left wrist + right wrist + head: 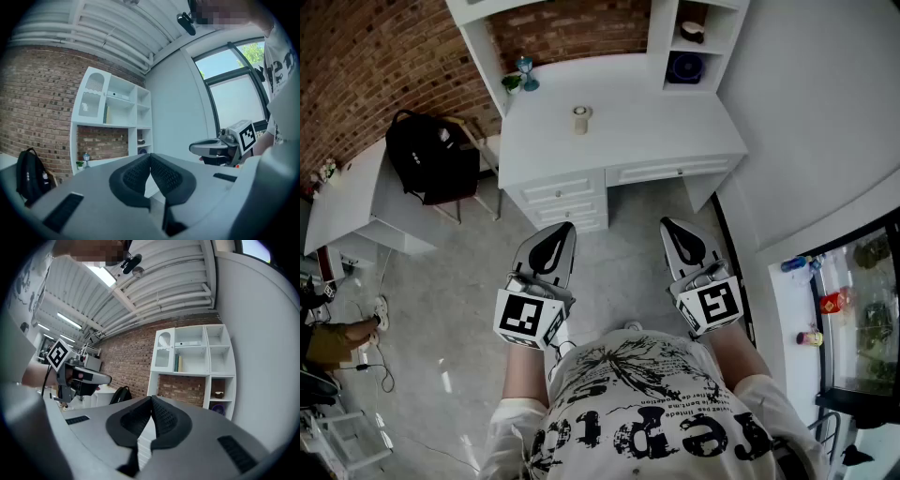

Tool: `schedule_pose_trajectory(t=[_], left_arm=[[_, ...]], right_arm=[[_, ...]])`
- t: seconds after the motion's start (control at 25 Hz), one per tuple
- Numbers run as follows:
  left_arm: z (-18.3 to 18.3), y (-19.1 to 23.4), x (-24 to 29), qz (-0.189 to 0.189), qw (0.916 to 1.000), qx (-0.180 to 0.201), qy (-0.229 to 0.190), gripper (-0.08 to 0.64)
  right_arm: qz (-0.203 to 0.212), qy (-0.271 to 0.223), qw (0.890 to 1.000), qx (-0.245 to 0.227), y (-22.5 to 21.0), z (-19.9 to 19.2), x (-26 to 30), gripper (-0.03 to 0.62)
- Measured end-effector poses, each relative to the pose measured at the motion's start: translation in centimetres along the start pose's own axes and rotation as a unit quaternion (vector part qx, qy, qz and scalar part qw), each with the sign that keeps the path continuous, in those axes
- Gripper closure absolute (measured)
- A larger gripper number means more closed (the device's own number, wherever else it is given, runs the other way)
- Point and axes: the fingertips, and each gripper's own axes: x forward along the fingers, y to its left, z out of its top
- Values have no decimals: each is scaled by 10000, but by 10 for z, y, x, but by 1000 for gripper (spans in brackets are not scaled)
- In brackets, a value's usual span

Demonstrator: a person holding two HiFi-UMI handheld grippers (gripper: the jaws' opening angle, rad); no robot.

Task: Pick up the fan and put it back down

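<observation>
No fan is plain to see; a small cream object [581,119] stands alone on the white desk [656,122], and a dark blue round thing [684,67] sits in a shelf cubby. Both grippers are held level over the floor, well short of the desk. My left gripper [565,228] [150,155] is shut, pads meeting, nothing between them. My right gripper [667,225] [151,398] is shut too and holds nothing. Each gripper view shows the other gripper off to its side.
A white shelf unit [115,117] [192,366] tops the desk against a brick wall. A small plant and a blue ornament [525,73] stand at the desk's back left. A black backpack [431,155] rests on a chair beside a second white table [347,202]. Drawers [562,199] face me.
</observation>
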Motion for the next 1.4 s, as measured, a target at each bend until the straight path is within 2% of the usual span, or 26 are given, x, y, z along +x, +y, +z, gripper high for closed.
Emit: schedule_pose_trajectory(t=[0.48,0.6,0.64,0.68,0.72,0.8,1.12,1.28,1.4], left_arm=[[-6,17,-3,-170,9997,-142,-76,546],[-8,23,-3,-195,9990,-287,-270,543],[-7,27,-2,-121,9987,-334,-377,407],[-6,32,-1,7,9983,-349,-477,186],[-6,37,0,151,9978,-331,-546,172],[-6,46,4,321,9976,-276,-548,172],[-24,63,51,578,9982,-77,-161,172],[-33,78,100,883,9961,-89,13,172],[-34,90,149,1114,9936,-122,113,172]], right_arm=[[-188,68,9998,86,6,0,17,578],[-241,36,9996,160,8,-3,23,578],[-241,27,9995,181,8,-5,24,578],[-239,29,9995,196,9,-7,25,578],[-240,40,9995,210,8,-8,27,577],[-228,69,9994,246,4,-12,32,577],[72,38,9996,288,-31,-35,73,577],[339,-37,9990,284,-72,-50,109,577],[526,-155,9981,276,-119,-56,143,577]])
